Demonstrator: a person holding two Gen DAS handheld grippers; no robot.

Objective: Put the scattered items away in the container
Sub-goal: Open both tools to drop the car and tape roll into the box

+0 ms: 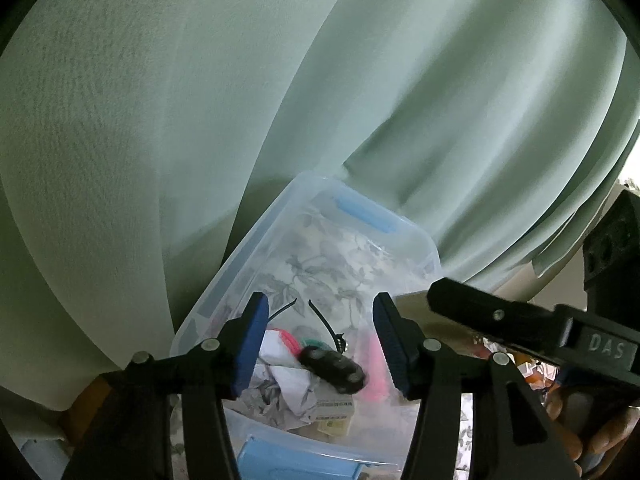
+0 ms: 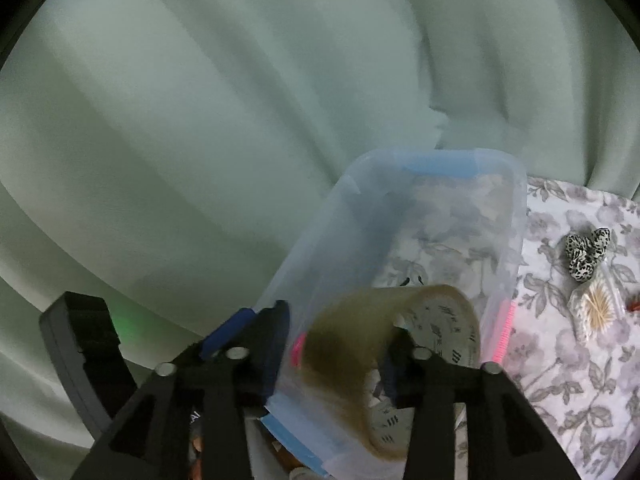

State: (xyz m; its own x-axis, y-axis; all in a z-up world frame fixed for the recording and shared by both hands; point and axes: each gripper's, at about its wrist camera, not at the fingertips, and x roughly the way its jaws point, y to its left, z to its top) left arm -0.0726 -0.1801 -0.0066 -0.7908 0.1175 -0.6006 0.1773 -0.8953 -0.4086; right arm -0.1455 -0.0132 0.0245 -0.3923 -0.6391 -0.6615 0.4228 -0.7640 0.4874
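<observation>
A clear plastic container [image 1: 240,264] with blue handles stands on a floral cloth. My left gripper [image 1: 322,344] hangs open over its near end. Below the blue pads a black key fob [image 1: 334,368] lies on crumpled white paper [image 1: 290,390], touching neither pad. A black cable tie [image 1: 326,322] and a pink item [image 1: 376,364] are also inside. My right gripper [image 2: 334,350] is open above the container [image 2: 520,200]. A blurred tan round thing with a clock face [image 2: 360,344] sits between its jaws, clear of the left pad. One right finger [image 1: 480,308] shows in the left wrist view.
A pale green curtain [image 2: 240,120] hangs close behind the container. On the floral cloth [image 2: 560,384] to the right lie a leopard-print scrunchie [image 2: 586,254] and a clear packet of thin sticks [image 2: 596,312]. The left gripper's body [image 2: 80,340] is at the left.
</observation>
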